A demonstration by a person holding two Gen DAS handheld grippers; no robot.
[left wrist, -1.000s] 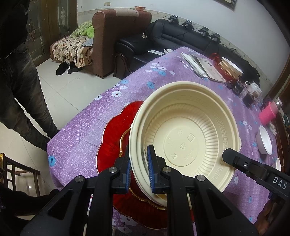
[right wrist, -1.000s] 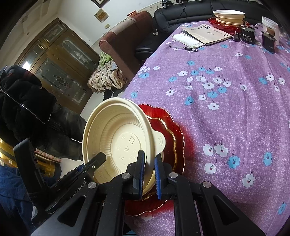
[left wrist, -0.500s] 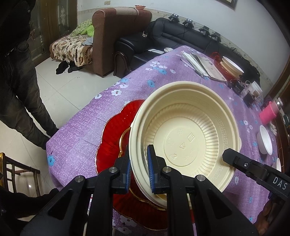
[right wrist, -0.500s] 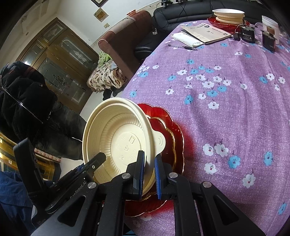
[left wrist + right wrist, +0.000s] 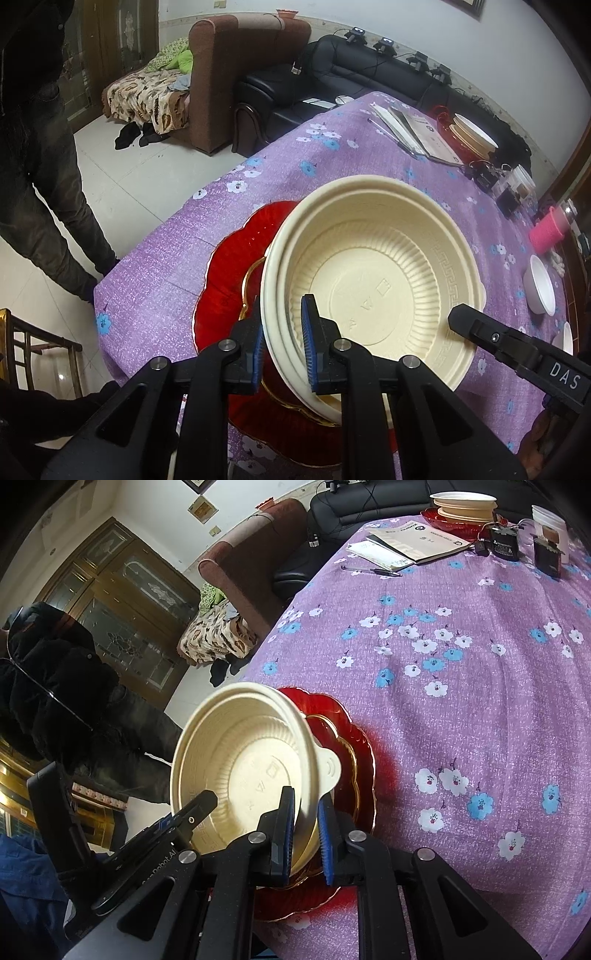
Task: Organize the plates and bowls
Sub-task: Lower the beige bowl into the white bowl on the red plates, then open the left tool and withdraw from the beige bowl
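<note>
A cream plastic bowl point(image 5: 373, 291), nested in at least one more, is held tilted above a stack of red scalloped plates point(image 5: 229, 280) on the purple flowered tablecloth. My left gripper point(image 5: 282, 339) is shut on the bowl's near rim. My right gripper point(image 5: 306, 827) is shut on the opposite rim, beside the bowl's tab handle point(image 5: 328, 768). The bowl point(image 5: 240, 764) and red plates point(image 5: 354, 749) also show in the right wrist view. The right gripper's finger point(image 5: 480, 328) shows at the bowl's right rim.
A second stack of cream bowls on a red plate point(image 5: 463, 506) stands at the table's far end, with booklets point(image 5: 413, 542), a pen and black boxes point(image 5: 504, 544). Small white bowls point(image 5: 541, 290) and a pink cup point(image 5: 550, 230) are at right. A person point(image 5: 33, 147) stands left of the table.
Both grippers hold the bowl as before. The person at the left has shifted slightly; the bowl has barely moved.
</note>
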